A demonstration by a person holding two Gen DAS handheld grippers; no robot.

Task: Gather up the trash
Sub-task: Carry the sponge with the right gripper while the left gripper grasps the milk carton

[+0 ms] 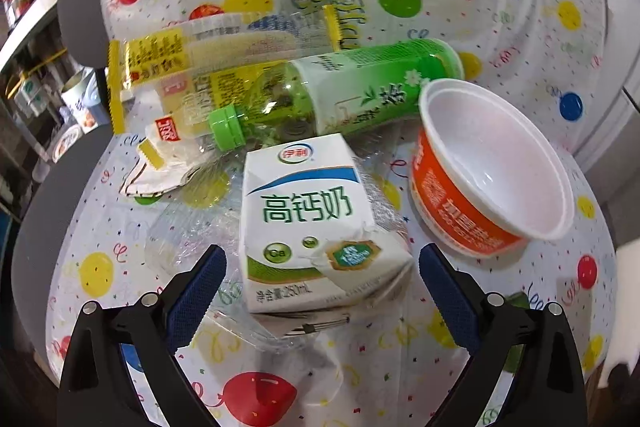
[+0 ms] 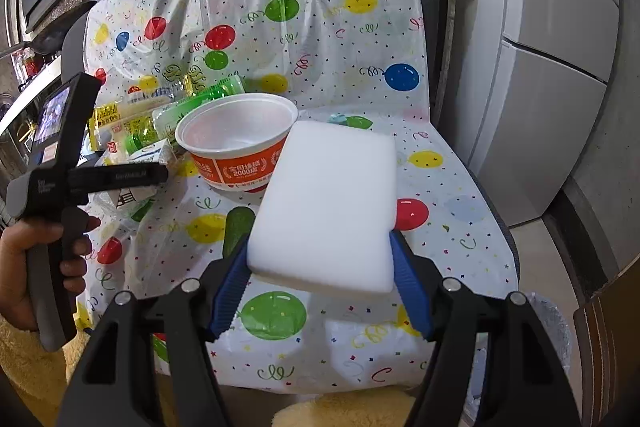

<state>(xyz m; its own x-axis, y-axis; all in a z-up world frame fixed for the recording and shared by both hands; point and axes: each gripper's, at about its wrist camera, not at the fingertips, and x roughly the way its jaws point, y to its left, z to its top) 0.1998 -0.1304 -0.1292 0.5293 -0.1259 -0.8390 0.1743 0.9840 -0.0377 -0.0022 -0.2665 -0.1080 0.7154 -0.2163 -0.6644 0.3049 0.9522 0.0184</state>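
Balloon-printed plastic sheeting (image 1: 500,39) covers a chair seat and back, and the trash lies heaped on the seat, with kitchen shelving behind and a pale cabinet off to the right gripper's side.

Directly ahead of the left gripper (image 1: 320,291), just past its fingertips, lies the milk carton (image 1: 312,223). It rests on crumpled clear film (image 1: 188,235) with its long axis running away from the tongs, roughly along their line of sight, so the open jaws straddle its near end without touching it; they stand wide apart, empty, wider than the carton. Beyond the carton, the green tea bottle (image 1: 360,87) lies crosswise, cap toward the left jaw's side, and yellow snack wrappers (image 1: 160,67) sit farther off still. Ahead and off the right jaw's side sits the orange bowl (image 1: 480,187), tipped toward the camera; its white inside looks empty.

The right gripper (image 2: 320,259) is clamped on a white sponge block (image 2: 328,203), whose length juts forward from the tongs. The same bowl (image 2: 240,147) sits beyond it, toward the left. A lined bin (image 2: 552,327) shows low beside its right jaw; its contents cannot be made out.

The left hand (image 2: 24,267) is plainly the nearer and the free one, so closing on the carton looks like its move.
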